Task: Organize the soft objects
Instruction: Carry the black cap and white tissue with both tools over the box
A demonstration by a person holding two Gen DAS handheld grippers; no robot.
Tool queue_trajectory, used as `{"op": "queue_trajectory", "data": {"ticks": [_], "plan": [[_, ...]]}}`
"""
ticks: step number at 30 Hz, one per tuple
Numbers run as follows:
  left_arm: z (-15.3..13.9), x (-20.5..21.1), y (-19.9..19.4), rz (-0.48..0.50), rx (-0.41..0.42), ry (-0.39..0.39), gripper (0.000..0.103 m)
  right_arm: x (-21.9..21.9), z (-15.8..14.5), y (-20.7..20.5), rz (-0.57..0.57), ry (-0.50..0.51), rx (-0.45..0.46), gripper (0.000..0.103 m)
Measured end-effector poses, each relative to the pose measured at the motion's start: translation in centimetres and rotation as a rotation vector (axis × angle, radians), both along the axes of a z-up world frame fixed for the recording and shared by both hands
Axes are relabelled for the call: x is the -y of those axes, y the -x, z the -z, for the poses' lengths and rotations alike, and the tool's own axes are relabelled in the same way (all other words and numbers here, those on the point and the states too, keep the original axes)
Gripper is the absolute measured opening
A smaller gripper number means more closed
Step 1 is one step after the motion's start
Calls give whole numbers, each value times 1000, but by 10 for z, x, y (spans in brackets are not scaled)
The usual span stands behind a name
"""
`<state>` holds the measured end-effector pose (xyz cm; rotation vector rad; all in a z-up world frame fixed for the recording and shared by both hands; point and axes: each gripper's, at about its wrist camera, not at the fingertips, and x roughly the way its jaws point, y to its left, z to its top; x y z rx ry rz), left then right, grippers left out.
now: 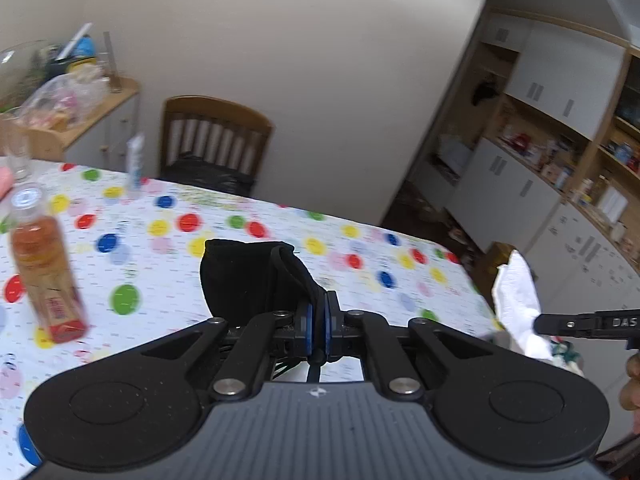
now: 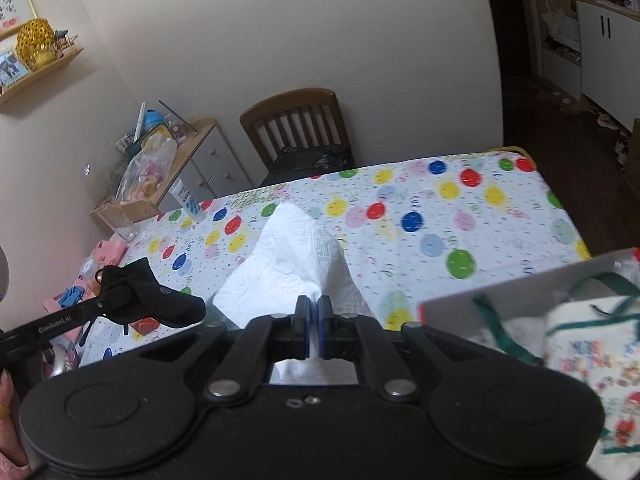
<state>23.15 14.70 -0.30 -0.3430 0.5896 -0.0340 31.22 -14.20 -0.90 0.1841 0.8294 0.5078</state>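
Nearest, the left gripper (image 1: 316, 320) pinches a black sock (image 1: 248, 276) and the right gripper (image 2: 313, 320) a white towel (image 2: 296, 256), both lifted clear of the dotted table (image 2: 500, 216), likely bound for the box (image 2: 520, 284) at right.

Black sock (image 1: 240, 276) and white paper towel (image 2: 292, 264) held above table
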Motion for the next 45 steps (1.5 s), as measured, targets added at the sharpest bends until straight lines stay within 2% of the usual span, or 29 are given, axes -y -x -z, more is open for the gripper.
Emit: {"op": "queue_trajectory", "data": {"ticks": [8,19,29,37,40,45], "plan": [[-15,72,-3,118,15,8,5,69,-8,20,57,-15,26,3],[-22,181,-18,293,25,-22,5,161,0,36,150,-17,31,3],[-9,265,-36,452,-7,-31,5,231,20,37,242,11,12,3],[6,307,-61,528,-17,-4,5,254,39,27,270,50,-20,3],[17,311,-68,536,-36,35,5,255,49,22,264,68,-44,3],[36,313,-80,522,-86,51,5,246,64,11,244,111,-67,3]]}}
